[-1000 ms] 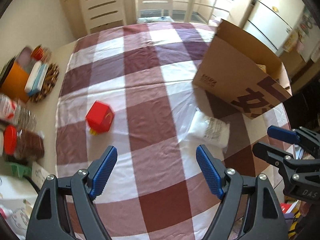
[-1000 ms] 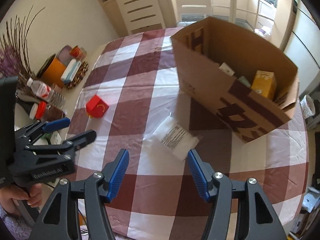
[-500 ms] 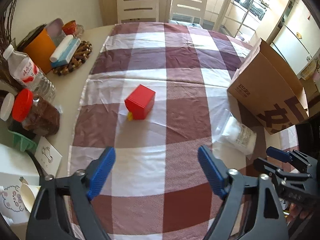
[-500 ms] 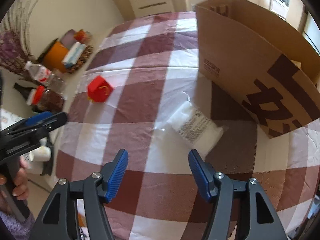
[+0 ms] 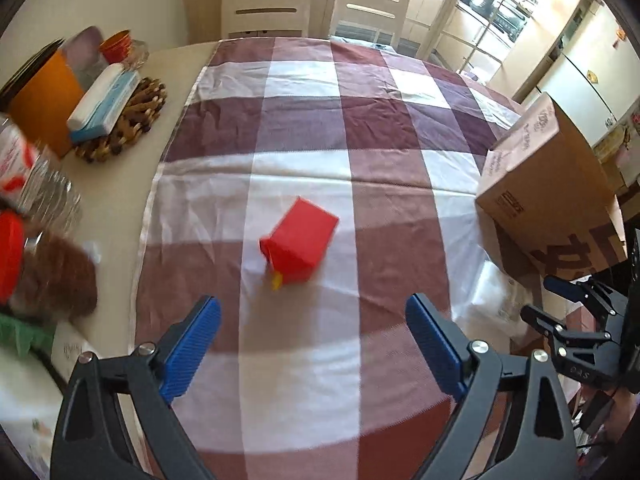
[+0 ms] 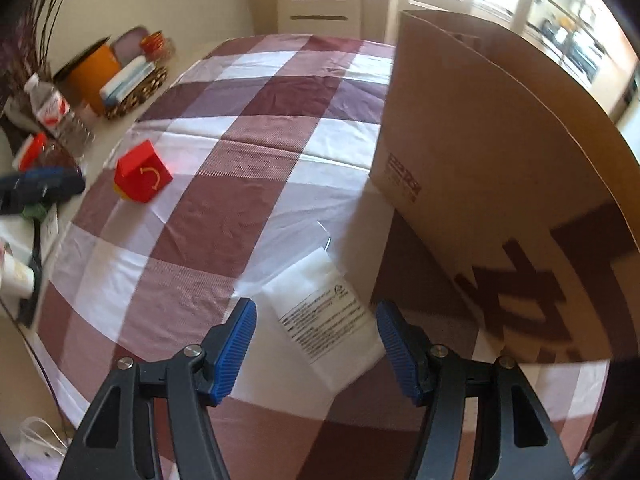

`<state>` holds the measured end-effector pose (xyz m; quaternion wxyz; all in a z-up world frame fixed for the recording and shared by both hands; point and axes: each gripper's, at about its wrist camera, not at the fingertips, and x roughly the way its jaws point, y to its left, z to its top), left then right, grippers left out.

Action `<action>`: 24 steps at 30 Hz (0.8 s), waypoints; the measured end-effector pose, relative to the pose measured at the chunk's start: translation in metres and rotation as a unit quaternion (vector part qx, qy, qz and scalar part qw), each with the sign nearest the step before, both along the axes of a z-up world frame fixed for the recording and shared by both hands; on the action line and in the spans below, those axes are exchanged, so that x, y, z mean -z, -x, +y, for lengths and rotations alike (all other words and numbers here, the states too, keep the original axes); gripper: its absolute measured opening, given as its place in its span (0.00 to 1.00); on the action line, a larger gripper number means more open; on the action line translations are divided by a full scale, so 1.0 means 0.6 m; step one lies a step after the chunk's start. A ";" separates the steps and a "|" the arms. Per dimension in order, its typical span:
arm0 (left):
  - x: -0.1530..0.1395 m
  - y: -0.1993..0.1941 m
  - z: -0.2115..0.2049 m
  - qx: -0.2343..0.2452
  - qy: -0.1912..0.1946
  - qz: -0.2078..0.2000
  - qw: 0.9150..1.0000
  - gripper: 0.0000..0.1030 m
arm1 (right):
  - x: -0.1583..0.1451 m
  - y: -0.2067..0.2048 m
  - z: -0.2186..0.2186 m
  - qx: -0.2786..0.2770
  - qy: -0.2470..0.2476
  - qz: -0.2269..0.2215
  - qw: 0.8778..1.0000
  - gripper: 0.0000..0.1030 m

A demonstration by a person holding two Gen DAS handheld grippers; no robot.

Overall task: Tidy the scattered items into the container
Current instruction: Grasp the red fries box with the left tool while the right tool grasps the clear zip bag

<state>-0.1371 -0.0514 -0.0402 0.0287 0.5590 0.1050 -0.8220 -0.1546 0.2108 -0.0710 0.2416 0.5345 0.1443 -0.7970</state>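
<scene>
While tilted steeply down, left tool (image 5: 312, 344) opening above red box (image 5: 300, 246), nothing between its jaws

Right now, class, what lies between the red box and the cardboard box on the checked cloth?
Only bare checked cloth lies between the red box and the cardboard box; the left wrist view shows it. The white packet sits nearer the camera, beside the cardboard box.

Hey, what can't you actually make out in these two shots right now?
- Inside of the cardboard box: right wrist view, its near wall hides it.
- Print on the white packet: right wrist view, too small.
- Jars at the left edge: left wrist view, blurred and cut off.
- Red box: left wrist view, its markings are turned away.
</scene>
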 end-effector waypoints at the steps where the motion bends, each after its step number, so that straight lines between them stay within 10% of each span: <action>1: 0.005 0.011 -0.003 0.006 0.005 -0.001 1.000 0.92 | 0.003 0.002 -0.003 -0.009 -0.003 0.000 1.000 0.62; 24: 0.135 0.141 0.010 0.126 0.017 -0.055 0.990 0.90 | 0.088 0.036 -0.061 -0.081 -0.064 -0.036 0.994 0.62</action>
